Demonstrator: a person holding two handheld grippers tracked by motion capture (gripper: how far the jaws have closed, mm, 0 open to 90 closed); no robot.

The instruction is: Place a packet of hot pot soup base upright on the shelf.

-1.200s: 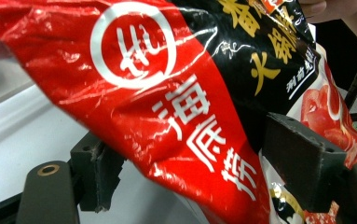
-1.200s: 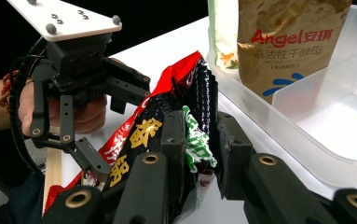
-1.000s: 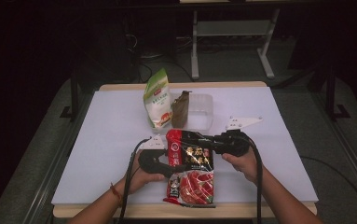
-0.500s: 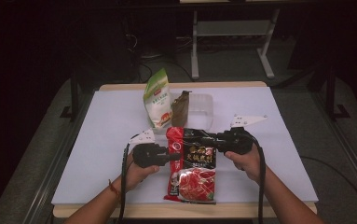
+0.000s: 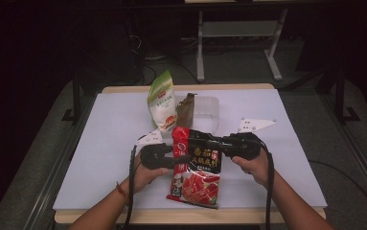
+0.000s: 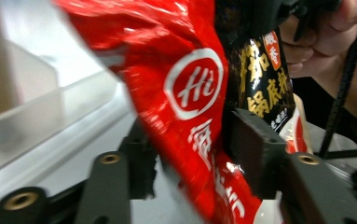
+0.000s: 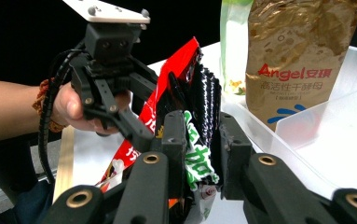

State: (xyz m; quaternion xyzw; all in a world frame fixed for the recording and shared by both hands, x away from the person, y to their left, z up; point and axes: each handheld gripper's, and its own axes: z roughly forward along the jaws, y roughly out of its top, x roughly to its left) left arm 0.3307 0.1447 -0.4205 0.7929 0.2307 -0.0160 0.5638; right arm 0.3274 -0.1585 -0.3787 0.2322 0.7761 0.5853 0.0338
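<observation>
Jaws: your right gripper [image 5: 205,141] pinches the red pouch [image 5: 195,175]; left gripper [image 5: 174,160], just reopening, straddles its edge loosely. Step: regrasp. Next: close left, carry toward clear bin [image 5: 210,108].

"Angel" on gold pouch [image 7: 302,60]; "Hi" logo on red packet [image 6: 185,107].

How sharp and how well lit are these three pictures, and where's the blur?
High view: lit white table, dark surroundings, red packet fairly sharp. Left gripper view: the packet is close and soft, and the clear container is washed out. Right gripper view: black background, gold pouch print readable, near jaws slightly soft.
</observation>
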